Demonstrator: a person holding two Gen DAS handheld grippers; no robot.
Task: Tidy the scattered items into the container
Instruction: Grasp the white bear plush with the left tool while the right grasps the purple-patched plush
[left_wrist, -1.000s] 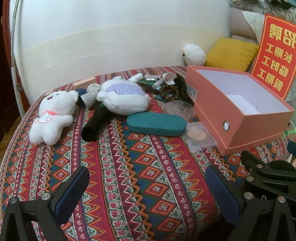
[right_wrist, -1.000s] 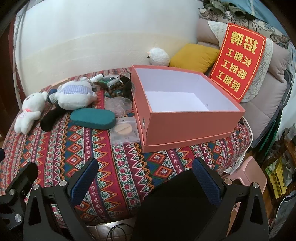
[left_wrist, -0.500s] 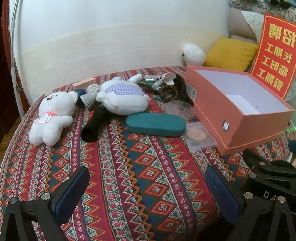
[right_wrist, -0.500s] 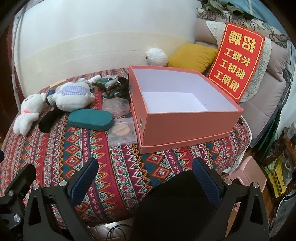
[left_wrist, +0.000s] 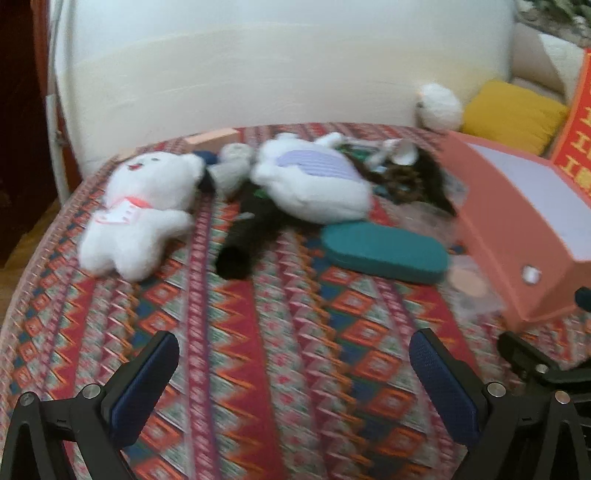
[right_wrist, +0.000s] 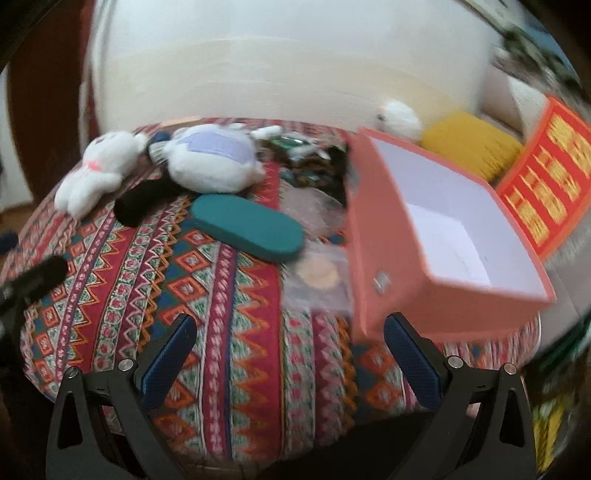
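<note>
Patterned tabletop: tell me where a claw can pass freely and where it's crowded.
Free: the broad near strip of cloth in front of the white bear, black roll and teal case; also the pink box's bare white interior. Crowded: the far side, where the plush toys and small clutter pile up against the box's left wall.

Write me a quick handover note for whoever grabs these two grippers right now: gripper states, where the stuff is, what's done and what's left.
Left gripper: open, empty, above the patterned cloth.
Right gripper: open, empty, near the front corner of the salmon box.
The box interior shows only its white lining.
Still out on the cloth: white bear, the plush with the purple patch, a black tube-like item, the teal case, a clear packet with a tan disc, and a blurred pile of small items by the box's far corner.
Done: nothing packed yet.
Left: move everything into the box.
</note>
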